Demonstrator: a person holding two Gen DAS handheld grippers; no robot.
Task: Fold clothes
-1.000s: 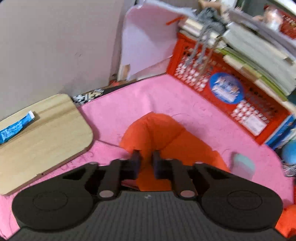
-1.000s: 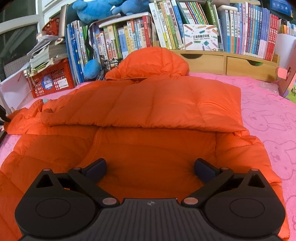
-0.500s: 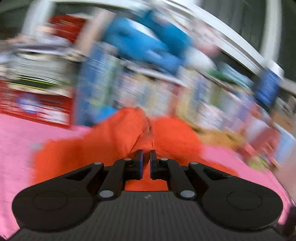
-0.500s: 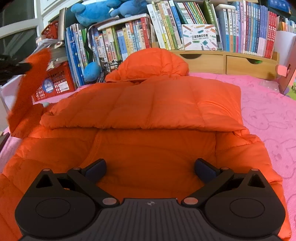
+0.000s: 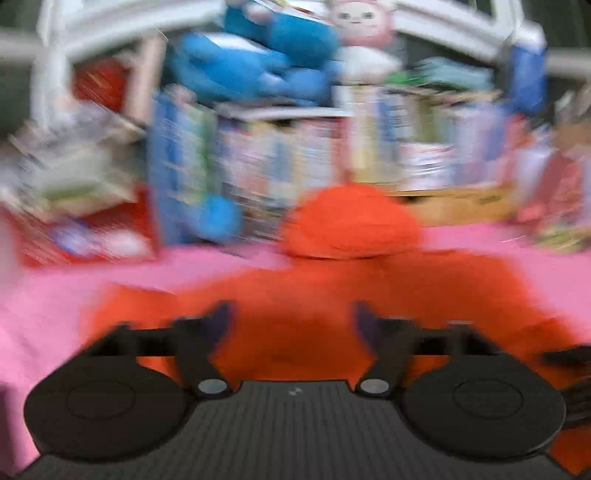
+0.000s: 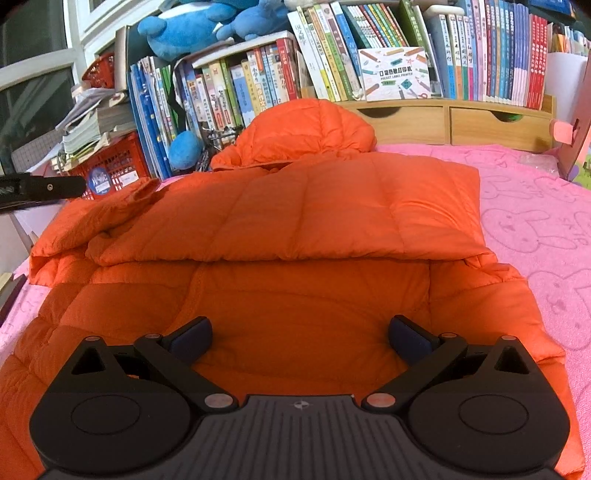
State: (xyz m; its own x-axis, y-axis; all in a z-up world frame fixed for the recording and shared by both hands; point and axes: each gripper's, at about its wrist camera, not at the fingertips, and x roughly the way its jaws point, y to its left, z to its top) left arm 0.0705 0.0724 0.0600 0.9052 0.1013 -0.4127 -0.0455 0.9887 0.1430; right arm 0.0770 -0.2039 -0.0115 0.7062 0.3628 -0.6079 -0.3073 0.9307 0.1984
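An orange hooded down jacket (image 6: 295, 221) lies on the pink cloth (image 6: 535, 221), hood toward the bookshelf. Its left sleeve (image 6: 110, 210) lies folded in across the left side of the body. My right gripper (image 6: 301, 334) hovers open above the jacket's lower part, nothing between its fingers. The left wrist view is motion-blurred; there my left gripper (image 5: 291, 317) stands open over the jacket (image 5: 351, 295), fingers wide apart and empty. A black part of the left tool (image 6: 44, 188) shows at the left edge of the right wrist view.
A row of books (image 6: 406, 55) on wooden drawers (image 6: 443, 122) runs along the back. Blue plush toys (image 6: 192, 26) sit on top. A red crate (image 6: 110, 166) under stacked papers stands at the back left. Pink cloth lies bare to the right.
My left gripper swung the sleeve up and over onto the jacket, then let go and opened. The sleeve now rests folded on the body. The right gripper stayed still.
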